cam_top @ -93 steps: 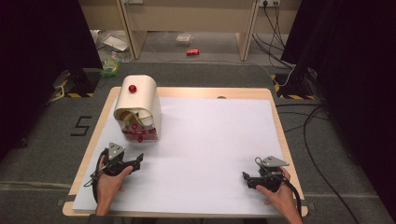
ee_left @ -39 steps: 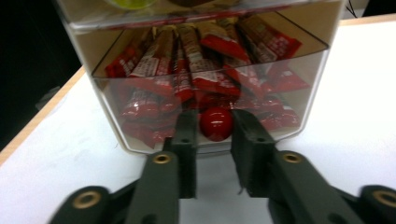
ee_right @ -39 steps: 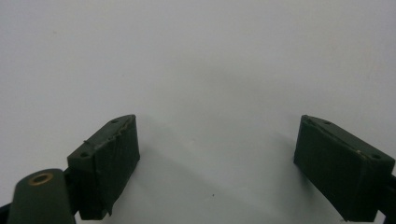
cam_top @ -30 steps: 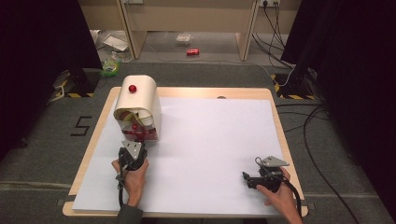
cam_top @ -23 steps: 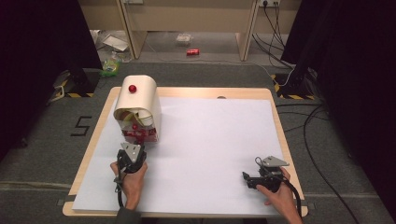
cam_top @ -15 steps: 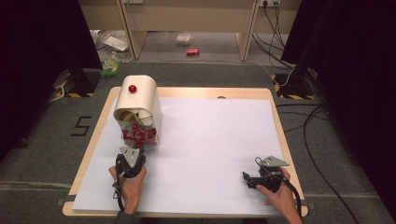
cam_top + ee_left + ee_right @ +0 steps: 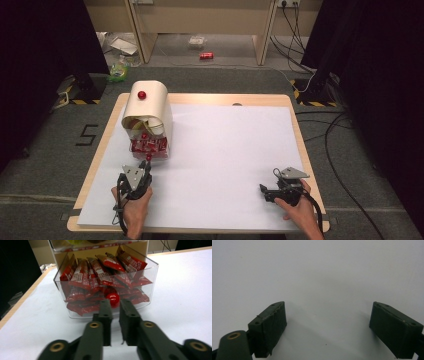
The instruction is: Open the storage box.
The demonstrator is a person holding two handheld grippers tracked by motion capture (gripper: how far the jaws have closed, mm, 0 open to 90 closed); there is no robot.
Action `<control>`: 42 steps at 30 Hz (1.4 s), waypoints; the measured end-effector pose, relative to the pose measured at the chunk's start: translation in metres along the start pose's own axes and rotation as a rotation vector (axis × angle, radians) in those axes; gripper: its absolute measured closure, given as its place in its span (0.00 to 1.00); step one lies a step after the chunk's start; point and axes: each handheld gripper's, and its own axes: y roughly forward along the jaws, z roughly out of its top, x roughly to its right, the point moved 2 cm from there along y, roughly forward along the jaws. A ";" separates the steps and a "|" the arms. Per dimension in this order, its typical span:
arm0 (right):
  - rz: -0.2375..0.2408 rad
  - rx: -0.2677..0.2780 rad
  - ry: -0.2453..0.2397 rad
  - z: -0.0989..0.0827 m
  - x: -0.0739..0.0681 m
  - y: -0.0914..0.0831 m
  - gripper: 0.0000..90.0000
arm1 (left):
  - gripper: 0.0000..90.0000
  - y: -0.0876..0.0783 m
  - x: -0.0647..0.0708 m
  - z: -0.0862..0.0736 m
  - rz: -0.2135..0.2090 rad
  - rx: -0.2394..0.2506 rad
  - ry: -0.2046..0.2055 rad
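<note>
White table sheeting (image 7: 225, 150) is carrying a clear drawer (image 7: 75, 312); its red knob (image 7: 112, 299) is lying dead ahead of the left gripper (image 7: 113, 305), whose jaws, having just been closing, are narrowly parted around nothing.

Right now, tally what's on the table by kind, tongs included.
Tongs: 2, left tongs and right tongs
Cream dispenser box: 1
Clear drawer of red packets: 1
Red knobs: 2, top knob and drawer knob
Total: 6

Red can (image 7: 206, 55) on floor; green bag (image 7: 118, 73) nearby.
</note>
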 end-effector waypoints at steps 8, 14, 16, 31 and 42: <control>0.001 0.000 0.001 0.000 0.000 0.000 0.16 | 0.66 -0.003 -0.002 0.015 -0.103 -0.010 -0.030; 0.001 0.000 0.001 0.000 0.000 0.000 0.16 | 0.54 -0.003 -0.002 0.026 -0.162 0.004 -0.008; 0.000 0.000 0.000 0.000 0.000 0.000 0.16 | 0.52 -0.002 -0.003 0.030 -0.176 0.004 -0.002; 0.001 0.000 0.002 0.000 0.000 0.000 0.16 | 0.30 0.016 -0.003 0.048 -0.244 -0.031 0.059; 0.001 0.000 0.002 0.000 0.000 0.000 0.16 | 0.25 0.032 -0.009 0.051 -0.309 -0.098 0.084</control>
